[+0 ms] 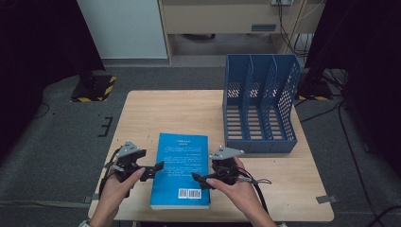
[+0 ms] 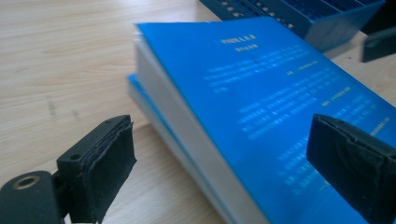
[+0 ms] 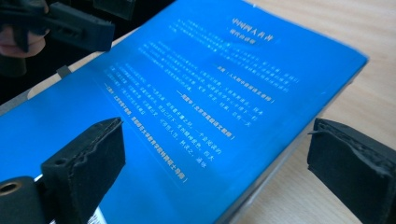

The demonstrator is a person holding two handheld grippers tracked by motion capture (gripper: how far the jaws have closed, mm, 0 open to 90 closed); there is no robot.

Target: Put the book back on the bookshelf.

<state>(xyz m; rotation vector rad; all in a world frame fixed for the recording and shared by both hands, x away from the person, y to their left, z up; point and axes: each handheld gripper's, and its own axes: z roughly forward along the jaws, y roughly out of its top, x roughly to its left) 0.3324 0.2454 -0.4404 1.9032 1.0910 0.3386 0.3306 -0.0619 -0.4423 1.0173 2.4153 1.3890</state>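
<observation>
Bright blue book (image 1: 182, 165) (white barcode patch), darker blue perforated file rack (image 1: 261, 104), pale wood table (image 1: 156, 113)

Blue book (image 1: 182, 168) btwn L gripper (image 1: 153, 171) & R gripper (image 1: 200, 179), jaws apart

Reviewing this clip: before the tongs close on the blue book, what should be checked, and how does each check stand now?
1. Left tongs open, jaws straddling the blue book's left edge: ok.
2. Right tongs open at the book's right edge: ok.
3. Book flat on the table: not ok; the left gripper view shows the top cover and pages lifted.
4. Blue file rack slots free: ok.
5. Book fits a slot: cannot tell.
</observation>
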